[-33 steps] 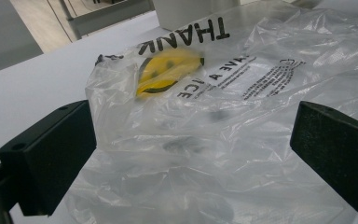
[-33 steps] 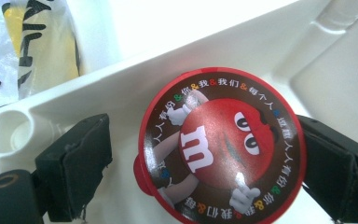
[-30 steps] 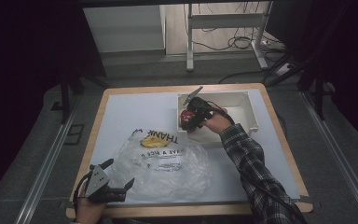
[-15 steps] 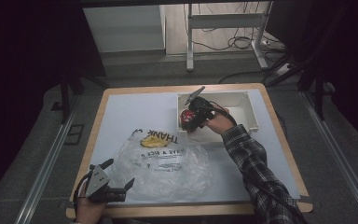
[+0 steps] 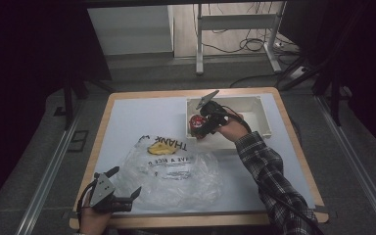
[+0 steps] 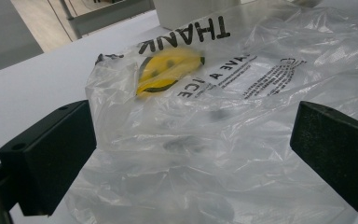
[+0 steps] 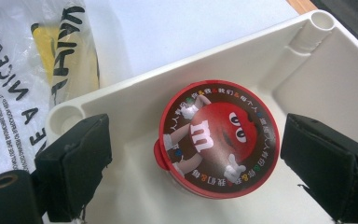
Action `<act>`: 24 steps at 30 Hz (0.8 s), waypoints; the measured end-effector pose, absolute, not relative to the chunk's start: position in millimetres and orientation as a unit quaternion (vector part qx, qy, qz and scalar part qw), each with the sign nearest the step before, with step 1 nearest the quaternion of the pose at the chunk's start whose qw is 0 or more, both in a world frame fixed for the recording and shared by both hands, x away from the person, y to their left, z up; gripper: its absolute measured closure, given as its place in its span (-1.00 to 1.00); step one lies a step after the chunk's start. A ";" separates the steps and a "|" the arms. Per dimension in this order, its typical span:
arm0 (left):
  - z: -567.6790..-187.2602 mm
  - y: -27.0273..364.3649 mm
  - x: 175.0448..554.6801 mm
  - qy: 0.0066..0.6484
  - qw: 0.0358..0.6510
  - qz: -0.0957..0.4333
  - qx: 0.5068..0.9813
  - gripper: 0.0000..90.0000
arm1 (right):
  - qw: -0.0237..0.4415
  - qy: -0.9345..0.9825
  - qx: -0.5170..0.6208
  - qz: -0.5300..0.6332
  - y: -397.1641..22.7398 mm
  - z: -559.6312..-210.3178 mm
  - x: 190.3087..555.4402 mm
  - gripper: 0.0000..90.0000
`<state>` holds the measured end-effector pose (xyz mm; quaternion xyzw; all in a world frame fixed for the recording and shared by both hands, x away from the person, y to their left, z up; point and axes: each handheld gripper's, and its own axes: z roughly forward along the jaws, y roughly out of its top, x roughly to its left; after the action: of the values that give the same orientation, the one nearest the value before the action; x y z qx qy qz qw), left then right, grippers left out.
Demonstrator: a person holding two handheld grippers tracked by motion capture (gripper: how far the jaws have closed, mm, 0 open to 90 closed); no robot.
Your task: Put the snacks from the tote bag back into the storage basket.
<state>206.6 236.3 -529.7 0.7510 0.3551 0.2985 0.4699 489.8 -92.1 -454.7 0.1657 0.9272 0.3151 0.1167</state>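
While little has shifted, the right gripper [image 7: 193,154] still hovers open around the candy cup [image 7: 218,140] in the white tray [image 7: 335,70], not yet gripped; left gripper [image 6: 191,163] idles open at the plastic bag [image 6: 242,93].

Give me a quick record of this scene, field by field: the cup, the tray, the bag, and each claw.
cup: red-lidded round cup with a cartoon candy character, standing in the tray's corner
tray: white bin at the table's far right
bag: clear plastic bag printed THANK, lying flat on the table
right claw: open, jaws on either side of the cup, not touching it
left claw: open at the bag's near edge
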 end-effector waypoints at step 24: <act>-529.8 236.5 206.5 0.354 0.467 0.299 0.753 -1.00 | 0.120 0.916 0.168 0.344 -108.0 -454.2 473.0 -0.80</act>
<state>206.5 236.5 -529.8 0.7532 0.3537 0.2994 0.4669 473.0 -108.0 -454.2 0.1684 0.9159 0.3441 0.1196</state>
